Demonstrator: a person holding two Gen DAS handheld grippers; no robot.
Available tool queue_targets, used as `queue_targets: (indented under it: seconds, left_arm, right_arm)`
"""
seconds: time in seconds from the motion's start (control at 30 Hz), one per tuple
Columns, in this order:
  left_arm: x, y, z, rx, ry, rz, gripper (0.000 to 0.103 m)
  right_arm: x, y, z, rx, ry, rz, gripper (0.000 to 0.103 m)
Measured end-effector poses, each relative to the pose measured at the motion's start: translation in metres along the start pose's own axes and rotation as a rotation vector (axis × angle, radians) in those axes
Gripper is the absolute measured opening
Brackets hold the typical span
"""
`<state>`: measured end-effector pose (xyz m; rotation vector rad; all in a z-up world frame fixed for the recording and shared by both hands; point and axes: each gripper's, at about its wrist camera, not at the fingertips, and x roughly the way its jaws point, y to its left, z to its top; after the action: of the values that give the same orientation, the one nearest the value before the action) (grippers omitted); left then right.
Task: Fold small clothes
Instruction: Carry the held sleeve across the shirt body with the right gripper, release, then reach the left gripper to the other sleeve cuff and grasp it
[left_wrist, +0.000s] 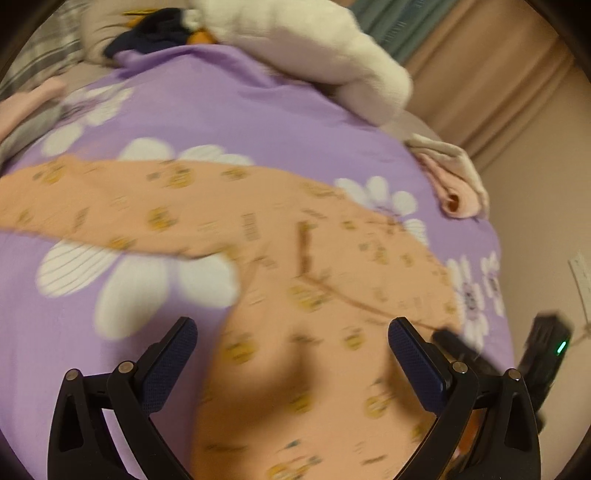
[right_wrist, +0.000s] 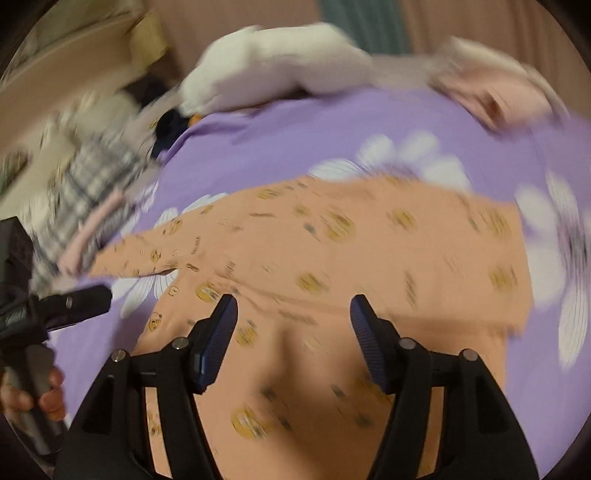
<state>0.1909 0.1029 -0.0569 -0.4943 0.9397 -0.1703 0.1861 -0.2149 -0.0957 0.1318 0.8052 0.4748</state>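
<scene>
From the left wrist view, the left hand-held gripper (left_wrist: 291, 354) hangs released, jaws spread wide with nothing between them, over the lower part of an orange printed garment (left_wrist: 258, 236) spread flat on the purple flowered bedspread (left_wrist: 221, 110). One sleeve stretches far to the left, so the garment's long axis here seems to run left to right across the bed, while the body runs down toward the camera. A folded pink piece (left_wrist: 454, 192) lies near the bed's right edge.

From the right wrist view, the right hand-held gripper (right_wrist: 293, 328) is likewise released and empty above the same garment (right_wrist: 369, 240), whose sleeve points left toward a plaid pile (right_wrist: 88, 192). The blur suggests fast motion; a hasty pinch could catch the bedspread (right_wrist: 295, 129) too, or grab a single layer and skew the fold.
</scene>
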Motion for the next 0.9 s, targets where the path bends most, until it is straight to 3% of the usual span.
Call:
queue_targets:
  seconds: [0.17,0.27,0.33,0.4,0.47,0.53,0.6,0.67,0.8,0.9]
  left_arm:
    - [0.036,-0.038,0.023,0.02,0.048,-0.137,0.101]
    - [0.058,-0.054,0.033,0.032,0.063,-0.171,0.095]
    - [0.074,-0.059,0.037,0.024,0.077,-0.202,0.09]
    - [0.096,-0.058,0.041,-0.001,0.114,-0.226,0.073]
    - [0.114,-0.053,0.043,-0.03,0.137,-0.209,0.063]
    - [0.126,-0.042,0.041,-0.052,0.142,-0.142,0.063]
    - [0.133,-0.032,0.038,-0.068,0.141,-0.112,0.042]
    - [0.132,-0.024,0.035,-0.082,0.129,-0.105,0.036]
    - [0.121,-0.02,0.035,-0.118,0.139,-0.163,0.038]
    - [0.098,-0.013,0.033,-0.125,0.102,-0.173,0.056]
  right_arm:
    - [-0.012,-0.032,-0.04,0.145,-0.019,0.046,0.058]
    - [-0.021,-0.045,-0.054,0.218,-0.055,0.09,0.058]
    - [-0.022,-0.053,-0.061,0.261,-0.077,0.122,0.058]
    - [-0.025,-0.061,-0.066,0.298,-0.09,0.143,0.058]
    - [-0.025,-0.066,-0.07,0.321,-0.096,0.156,0.058]
    - [-0.026,-0.071,-0.072,0.329,-0.1,0.163,0.058]
    - [-0.026,-0.073,-0.074,0.333,-0.105,0.171,0.058]
    - [-0.025,-0.076,-0.075,0.337,-0.104,0.173,0.058]
    - [-0.023,-0.077,-0.077,0.33,-0.105,0.175,0.059]
    - [-0.023,-0.079,-0.078,0.325,-0.109,0.172,0.059]
